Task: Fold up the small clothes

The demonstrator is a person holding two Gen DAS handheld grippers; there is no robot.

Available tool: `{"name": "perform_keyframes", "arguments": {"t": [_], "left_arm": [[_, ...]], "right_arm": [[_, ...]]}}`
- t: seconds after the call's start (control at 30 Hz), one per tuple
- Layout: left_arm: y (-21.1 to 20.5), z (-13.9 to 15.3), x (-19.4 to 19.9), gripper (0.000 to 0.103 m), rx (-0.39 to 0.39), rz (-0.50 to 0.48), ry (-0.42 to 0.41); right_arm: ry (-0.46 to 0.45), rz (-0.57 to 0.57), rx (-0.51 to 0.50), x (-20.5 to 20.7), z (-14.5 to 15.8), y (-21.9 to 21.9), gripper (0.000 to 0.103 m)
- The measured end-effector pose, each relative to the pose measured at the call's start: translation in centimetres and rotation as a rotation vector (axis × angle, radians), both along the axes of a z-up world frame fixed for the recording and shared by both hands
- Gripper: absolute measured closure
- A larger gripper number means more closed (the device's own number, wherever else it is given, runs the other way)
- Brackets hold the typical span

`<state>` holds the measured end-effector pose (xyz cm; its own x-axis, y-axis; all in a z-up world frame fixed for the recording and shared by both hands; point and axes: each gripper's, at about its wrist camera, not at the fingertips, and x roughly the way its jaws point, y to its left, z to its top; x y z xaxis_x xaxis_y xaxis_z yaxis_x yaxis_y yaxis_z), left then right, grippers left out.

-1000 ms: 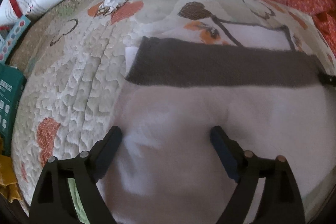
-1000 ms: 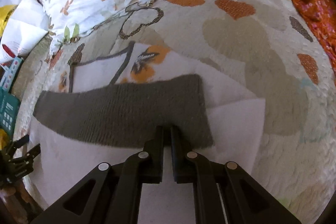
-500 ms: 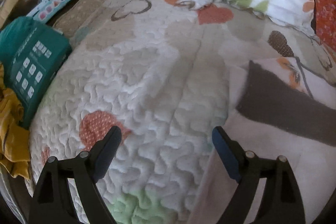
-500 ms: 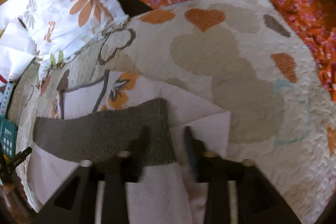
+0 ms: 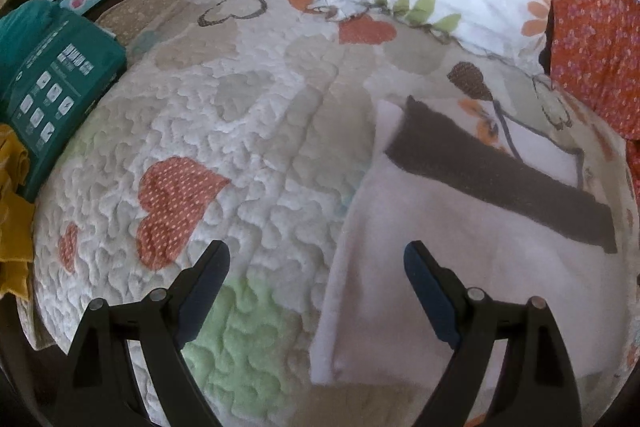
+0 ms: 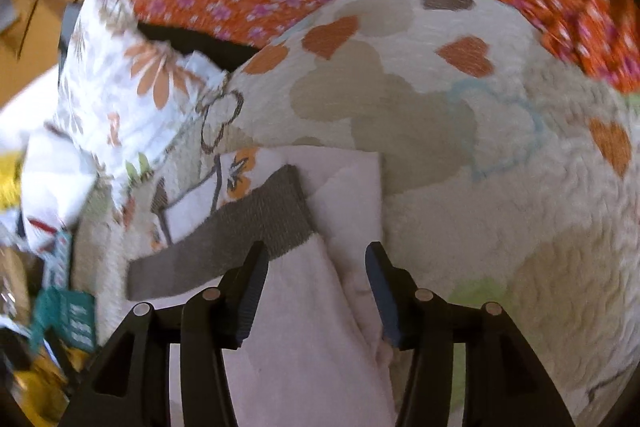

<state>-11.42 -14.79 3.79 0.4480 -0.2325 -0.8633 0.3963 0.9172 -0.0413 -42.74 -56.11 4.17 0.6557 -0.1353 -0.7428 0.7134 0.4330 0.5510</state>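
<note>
Both tongs are spread wide and hold nothing. The right tongs [image 6: 314, 291] hang directly over the pale garment [image 6: 320, 327], whose folded right edge runs between the fingers. From the left tongs [image 5: 316, 291] the garment [image 5: 460, 267] lies to the right, on the bed quilt [image 5: 240, 147]. Its grey band [image 5: 500, 179] stretches left to right across the far end. The right tongs look nearer.

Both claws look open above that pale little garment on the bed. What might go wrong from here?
The right gripper hangs open over the pale garment's loose overlapping layers, so a pinch might catch only one. The left gripper points mostly at the quilt, so closing there could snag bedding instead. The grey band may slide out of line.
</note>
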Motion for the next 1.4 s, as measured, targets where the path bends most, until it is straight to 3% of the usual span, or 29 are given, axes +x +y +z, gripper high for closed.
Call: {"name": "perform_keyframes", "arguments": {"t": [0.17, 0.4, 0.5, 0.63, 0.7, 0.83, 0.97, 1.23, 1.4], "left_arm": [[1.8, -0.6, 0.2, 0.015, 0.004, 0.021, 0.022], [4.6, -1.9, 1.0, 0.015, -0.043, 0.061, 0.105], [5.3, -2.5, 1.8, 0.015, -0.122, 0.082, 0.177], [4.8, -2.6, 2.1, 0.015, -0.178, 0.086, 0.203], [4.1, -2.4, 2.4, 0.015, -0.195, 0.065, 0.209], [1.8, -2.4, 4.0, 0.015, -0.311, -0.013, 0.307], [-0.8, -2.6, 6.0, 0.015, -0.318, -0.077, 0.331], [-4.8, -3.8, 9.1, 0.015, -0.330, -0.262, 0.425], [-5.6, -4.5, 11.1, 0.015, -0.413, -0.320, 0.508]], "right_arm": [[-0.037, -0.089, 0.057, -3.1, -0.4, -0.8, 0.040], [-0.034, -0.013, 0.023, -1.3, 0.1, 0.8, 0.040], [-0.028, 0.070, -0.021, 1.2, 0.6, 3.0, 0.040], [0.024, 0.241, -0.121, 5.6, 0.6, 8.0, 0.040], [0.050, 0.371, -0.190, 8.0, 0.6, 11.7, 0.040], [0.071, 0.591, -0.310, 11.4, 0.8, 18.7, 0.040], [0.059, 0.769, -0.429, 14.1, 0.6, 26.1, 0.040], [0.103, 0.982, -0.692, 18.4, -2.4, 36.7, 0.040], [0.129, 1.026, -0.791, 20.2, -3.9, 39.8, 0.040]]}}
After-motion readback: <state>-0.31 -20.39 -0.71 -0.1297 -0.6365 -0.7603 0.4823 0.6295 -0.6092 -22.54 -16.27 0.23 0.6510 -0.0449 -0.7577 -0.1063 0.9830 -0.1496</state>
